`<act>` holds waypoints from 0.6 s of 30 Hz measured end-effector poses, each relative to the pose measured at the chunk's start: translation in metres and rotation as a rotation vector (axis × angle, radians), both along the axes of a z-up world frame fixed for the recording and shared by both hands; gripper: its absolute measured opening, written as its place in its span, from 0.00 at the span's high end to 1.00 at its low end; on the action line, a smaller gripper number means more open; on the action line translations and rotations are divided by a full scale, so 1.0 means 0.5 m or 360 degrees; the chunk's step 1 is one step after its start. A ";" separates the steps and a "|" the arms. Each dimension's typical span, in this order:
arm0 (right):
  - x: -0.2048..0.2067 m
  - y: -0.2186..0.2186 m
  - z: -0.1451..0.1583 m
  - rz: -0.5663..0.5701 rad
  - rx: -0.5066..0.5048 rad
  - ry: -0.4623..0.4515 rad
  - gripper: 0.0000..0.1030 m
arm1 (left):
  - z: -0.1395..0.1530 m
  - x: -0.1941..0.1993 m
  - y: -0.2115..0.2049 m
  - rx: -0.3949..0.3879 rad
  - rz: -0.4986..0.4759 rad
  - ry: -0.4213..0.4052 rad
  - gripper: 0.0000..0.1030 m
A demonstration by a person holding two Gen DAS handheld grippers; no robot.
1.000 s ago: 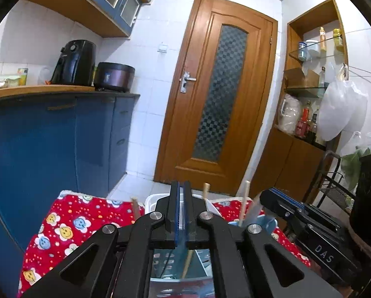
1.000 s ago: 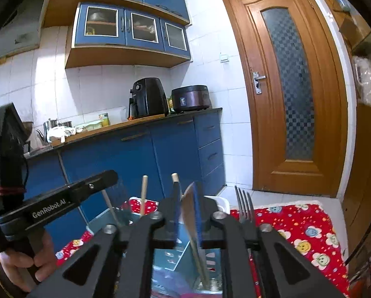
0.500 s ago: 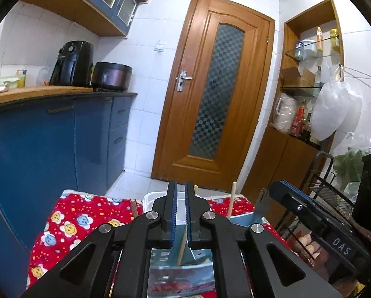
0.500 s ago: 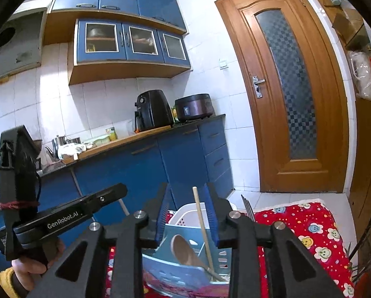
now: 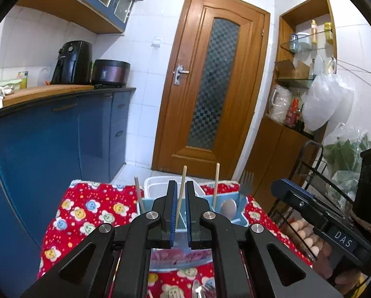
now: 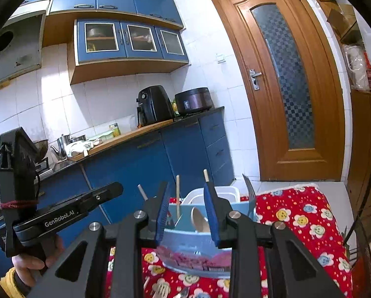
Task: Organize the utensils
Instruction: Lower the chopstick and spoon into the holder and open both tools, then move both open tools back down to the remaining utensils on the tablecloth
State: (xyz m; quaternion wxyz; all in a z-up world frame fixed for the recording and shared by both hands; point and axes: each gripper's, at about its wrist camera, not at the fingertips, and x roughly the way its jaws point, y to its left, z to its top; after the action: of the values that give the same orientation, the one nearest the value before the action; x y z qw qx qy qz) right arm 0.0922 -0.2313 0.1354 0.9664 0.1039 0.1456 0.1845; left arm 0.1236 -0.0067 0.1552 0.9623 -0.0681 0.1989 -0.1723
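Note:
A light blue utensil holder [image 5: 237, 217] stands on the red flowered cloth [image 5: 91, 213]; it also shows in the right wrist view [image 6: 185, 211]. Upright in it are wooden sticks [image 5: 184, 186], a wooden spoon [image 6: 200, 219] and a fork [image 5: 246, 186]. My left gripper [image 5: 181, 193] is slightly open, pulled back from the holder, with a stick seen through its gap. My right gripper [image 6: 187, 198] is open and empty in front of the holder. More utensils [image 6: 165, 290] lie on the cloth near the front edge.
A white plastic container [image 5: 158, 183] stands behind the holder. Blue cabinets [image 5: 48, 144] run along the left, with an air fryer [image 5: 72, 62] and a cooker [image 5: 110, 72] on top. A wire rack [image 5: 317, 178] with eggs stands on the right. A wooden door [image 5: 210, 87] is behind.
My right gripper has opened, let go of the wooden spoon into the holder and drawn back. My left gripper has opened slightly and backed away from the holder.

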 end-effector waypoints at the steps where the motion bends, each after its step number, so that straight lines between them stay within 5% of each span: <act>1: -0.007 0.003 -0.001 -0.0001 -0.0006 0.0005 0.70 | 0.000 -0.006 0.001 0.0007 0.0000 0.0004 0.94; 18: -0.086 0.016 -0.100 0.0026 -0.0067 0.0312 0.70 | -0.070 -0.077 0.020 0.0076 0.0006 0.0213 0.94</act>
State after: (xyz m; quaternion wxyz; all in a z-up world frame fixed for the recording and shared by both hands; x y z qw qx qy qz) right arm 0.0495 -0.2232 0.0852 0.9479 0.1000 0.2441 0.1784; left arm 0.0850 0.0034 0.1202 0.9486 -0.0569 0.2666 -0.1609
